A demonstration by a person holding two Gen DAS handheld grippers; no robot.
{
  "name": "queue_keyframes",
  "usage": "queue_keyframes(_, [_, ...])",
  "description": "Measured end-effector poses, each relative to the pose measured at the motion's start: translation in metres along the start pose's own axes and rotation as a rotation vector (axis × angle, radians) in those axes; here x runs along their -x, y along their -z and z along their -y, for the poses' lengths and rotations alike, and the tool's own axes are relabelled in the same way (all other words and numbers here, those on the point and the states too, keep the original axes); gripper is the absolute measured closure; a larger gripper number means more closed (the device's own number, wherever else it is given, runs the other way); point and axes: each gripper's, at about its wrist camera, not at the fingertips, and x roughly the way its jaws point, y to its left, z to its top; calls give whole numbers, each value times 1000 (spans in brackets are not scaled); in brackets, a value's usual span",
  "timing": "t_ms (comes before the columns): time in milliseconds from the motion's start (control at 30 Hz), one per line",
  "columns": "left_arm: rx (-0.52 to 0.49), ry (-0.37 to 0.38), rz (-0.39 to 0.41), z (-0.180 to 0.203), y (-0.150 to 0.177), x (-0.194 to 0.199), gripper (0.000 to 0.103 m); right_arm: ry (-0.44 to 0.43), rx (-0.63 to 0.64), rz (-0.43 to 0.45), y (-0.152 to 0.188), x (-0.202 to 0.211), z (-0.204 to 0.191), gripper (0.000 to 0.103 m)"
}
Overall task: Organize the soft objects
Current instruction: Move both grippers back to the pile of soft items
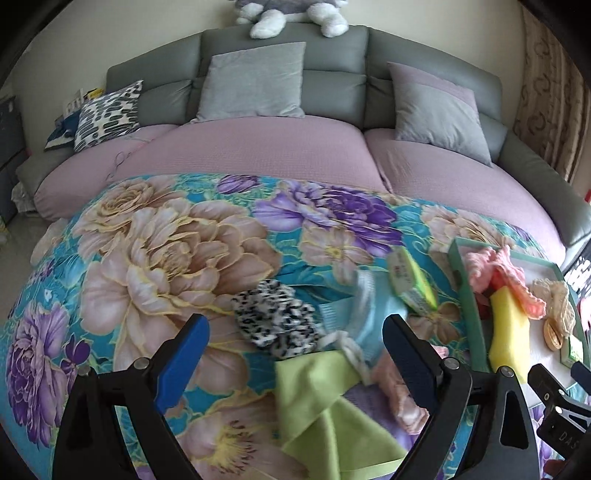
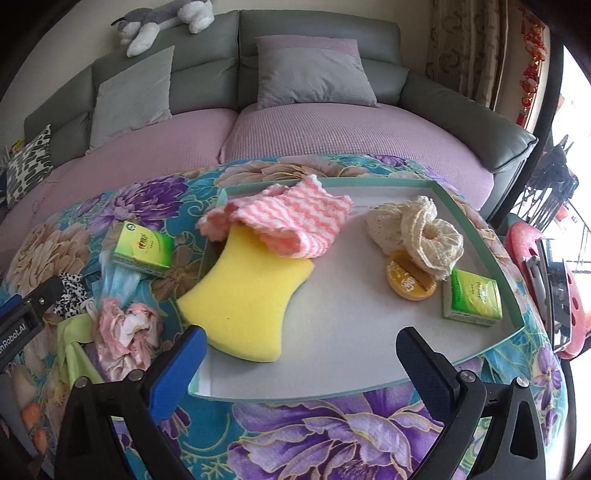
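A green-rimmed tray [image 2: 476,218] rests on the floral cloth. In it lie a yellow sponge [image 2: 243,291], a pink striped cloth [image 2: 295,221], a cream crochet piece [image 2: 417,229], a round yellow item [image 2: 406,278] and a green tissue pack [image 2: 474,299]. My right gripper [image 2: 301,363] stands open over the tray's near edge, holding nothing. My left gripper [image 1: 297,356] is open above a pile left of the tray: a leopard scrunchie [image 1: 275,319], a lime cloth [image 1: 325,406], a pink cloth [image 1: 399,391], a blue mask [image 1: 362,317] and another green tissue pack [image 1: 412,286].
A grey sofa [image 1: 332,48] with a pink seat cover and several cushions stands behind the table. A plush toy [image 2: 162,22] lies on its backrest. A curtain [image 2: 469,48] hangs at the right, with a red stool [image 2: 532,243] below it.
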Motion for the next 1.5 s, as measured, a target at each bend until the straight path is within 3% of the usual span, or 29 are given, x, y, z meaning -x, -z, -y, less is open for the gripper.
queue_keyframes(233, [82, -74, 26, -45, -1, 13, 8, -100, 19, -4, 5, 6, -33, 0])
queue_keyframes(400, [67, -88, -15, -52, 1, 3, 8, -129, 29, -13, 7, 3, -52, 0])
queue_keyframes(667, [26, -59, -86, -44, -1, -18, 8, -153, 91, -21, 5, -9, -81, 0])
queue_keyframes(1000, [42, 18, -144, -39, -1, -54, 8, -110, 128, -45, 5, -20, -92, 0])
queue_keyframes(1267, [39, 107, -160, -34, 1, -72, 29, -103, 160, -62, 6, -25, -100, 0])
queue_keyframes(1333, [28, 130, -158, -30, 2, -75, 39, -103, 163, -64, 7, -25, -100, 0])
queue_keyframes(1500, [-15, 143, -159, -21, 4, -79, 50, -110, 166, -73, 8, -27, -100, 0])
